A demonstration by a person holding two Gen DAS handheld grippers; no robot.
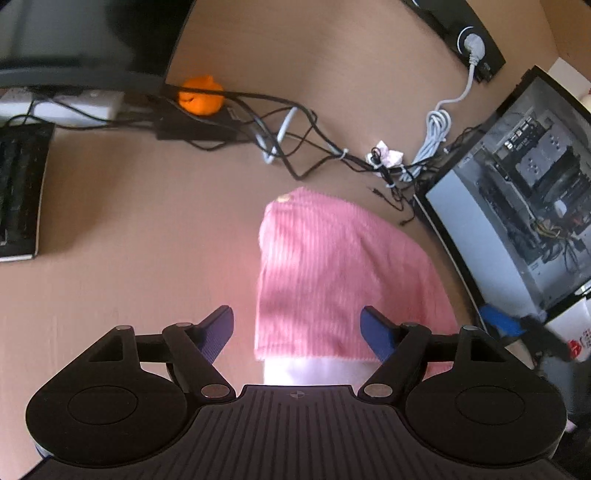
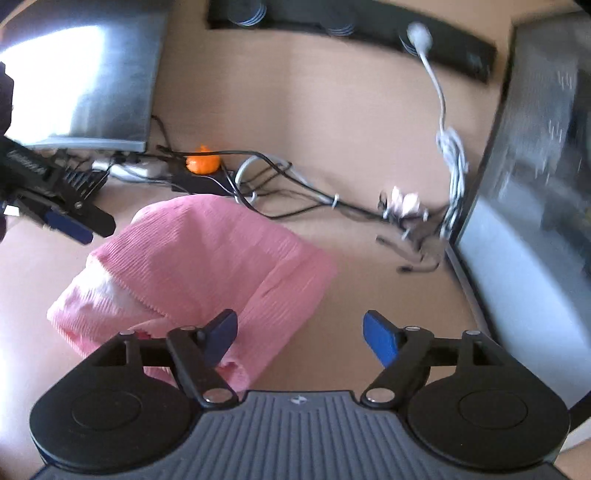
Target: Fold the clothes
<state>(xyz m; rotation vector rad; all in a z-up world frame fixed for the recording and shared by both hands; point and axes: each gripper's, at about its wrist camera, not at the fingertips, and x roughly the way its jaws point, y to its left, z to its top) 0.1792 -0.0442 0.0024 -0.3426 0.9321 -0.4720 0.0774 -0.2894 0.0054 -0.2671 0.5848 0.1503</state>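
A pink ribbed garment (image 1: 332, 273) lies folded on the tan table, with white fabric showing at its near edge. My left gripper (image 1: 297, 332) is open above its near edge, holding nothing. In the right wrist view the garment (image 2: 207, 266) lies left of centre. My right gripper (image 2: 300, 336) is open and empty, its left finger over the garment's near right edge. The left gripper (image 2: 70, 221) also shows there at the far left, above the garment's far left corner.
A tangle of black and white cables (image 1: 295, 147) and an orange fruit (image 1: 201, 98) lie behind the garment. An open computer case (image 1: 517, 206) stands at the right. A keyboard (image 1: 18, 192) lies at the left. A black power strip (image 2: 369, 33) runs along the back.
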